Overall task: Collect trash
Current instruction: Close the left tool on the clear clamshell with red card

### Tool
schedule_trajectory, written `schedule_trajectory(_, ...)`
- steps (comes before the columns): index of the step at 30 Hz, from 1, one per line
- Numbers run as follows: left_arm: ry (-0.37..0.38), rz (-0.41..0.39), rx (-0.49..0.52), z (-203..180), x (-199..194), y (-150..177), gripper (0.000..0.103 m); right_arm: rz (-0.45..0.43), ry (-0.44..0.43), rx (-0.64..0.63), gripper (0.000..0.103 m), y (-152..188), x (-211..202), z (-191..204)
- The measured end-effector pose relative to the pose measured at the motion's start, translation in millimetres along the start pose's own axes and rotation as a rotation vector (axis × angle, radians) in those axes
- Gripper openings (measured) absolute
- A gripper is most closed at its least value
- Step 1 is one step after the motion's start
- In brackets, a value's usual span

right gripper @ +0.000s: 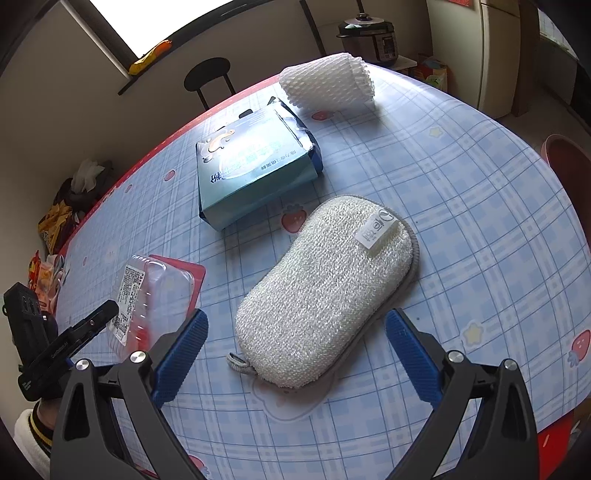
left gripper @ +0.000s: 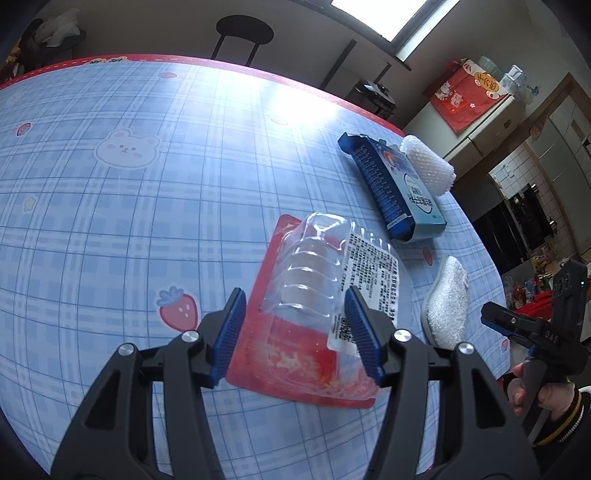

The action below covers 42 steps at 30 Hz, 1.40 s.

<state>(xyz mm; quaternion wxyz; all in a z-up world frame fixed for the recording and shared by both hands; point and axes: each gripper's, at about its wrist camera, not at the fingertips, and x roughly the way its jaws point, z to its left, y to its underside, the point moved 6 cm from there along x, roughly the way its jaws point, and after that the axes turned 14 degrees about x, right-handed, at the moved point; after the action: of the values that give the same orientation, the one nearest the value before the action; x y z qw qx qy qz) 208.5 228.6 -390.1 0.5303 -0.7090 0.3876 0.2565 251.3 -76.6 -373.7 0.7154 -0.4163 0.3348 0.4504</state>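
Observation:
A clear plastic blister pack on a red card [left gripper: 314, 291] lies on the table between the open fingers of my left gripper [left gripper: 295, 334]; it also shows in the right wrist view [right gripper: 155, 295]. A white-grey sponge pad [right gripper: 325, 291] lies flat between the open fingers of my right gripper [right gripper: 295, 354]; it also shows in the left wrist view [left gripper: 447, 302]. A blue box [right gripper: 255, 166] lies behind it, and also shows in the left wrist view [left gripper: 395, 188]. A white foam net sleeve [right gripper: 328, 83] lies further back, and shows in the left wrist view [left gripper: 430, 164] too.
The round table has a blue plaid cloth with a red rim [left gripper: 110, 59]. A black chair [left gripper: 243, 35] stands behind it. A reddish bin [right gripper: 565, 155] stands past the table's right edge. The right gripper [left gripper: 532, 332] shows at the left view's right edge.

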Motion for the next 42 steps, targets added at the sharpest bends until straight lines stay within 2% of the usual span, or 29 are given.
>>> schedule_trajectory(4,0.077,0.012,-0.043,3,8,7,0.065,0.003,-0.001,0.0,0.096,0,1,-1)
schedule_trajectory(9,0.125,0.006,-0.079,5,10,9,0.063,0.005,0.0,0.0,0.096,-1,2,0)
schedule_trajectory(13,0.133,0.004,-0.069,3,8,8,0.06,0.008,0.001,0.001,0.096,0,4,0)
schedule_trajectory(14,0.141,0.0,-0.053,1,7,8,0.052,0.008,0.0,0.0,0.096,0,4,0)
schedule_trajectory(15,0.133,-0.004,-0.028,-2,6,7,0.05,0.009,0.0,-0.001,0.096,0,5,0)
schedule_trajectory(17,0.124,-0.009,-0.013,-3,7,8,0.05,0.01,0.0,0.0,0.096,0,6,0)
schedule_trajectory(24,0.162,-0.027,-0.055,2,12,14,0.053,0.008,0.0,-0.004,0.096,-1,5,-1)
schedule_trajectory(28,0.156,-0.02,-0.032,1,13,13,0.051,0.007,0.002,-0.006,0.096,-2,5,0)
schedule_trajectory(32,0.11,-0.027,0.007,-6,11,12,0.048,0.001,-0.004,-0.017,0.096,-3,1,4)
schedule_trajectory(34,0.07,-0.038,0.031,-8,6,9,0.04,-0.006,-0.006,-0.024,0.096,-4,-2,5)
schedule_trajectory(35,0.063,-0.038,0.035,-10,4,8,0.039,-0.01,-0.007,-0.026,0.096,-5,-4,6)
schedule_trajectory(38,0.074,-0.034,0.053,-13,0,5,0.035,-0.02,-0.008,-0.021,0.096,-8,-8,5)
schedule_trajectory(39,0.079,-0.04,0.069,-16,-2,4,0.03,-0.022,-0.009,-0.019,0.096,-8,-10,5)
schedule_trajectory(42,0.073,-0.04,0.072,-20,-6,3,0.03,-0.028,-0.011,-0.017,0.096,-9,-13,4)
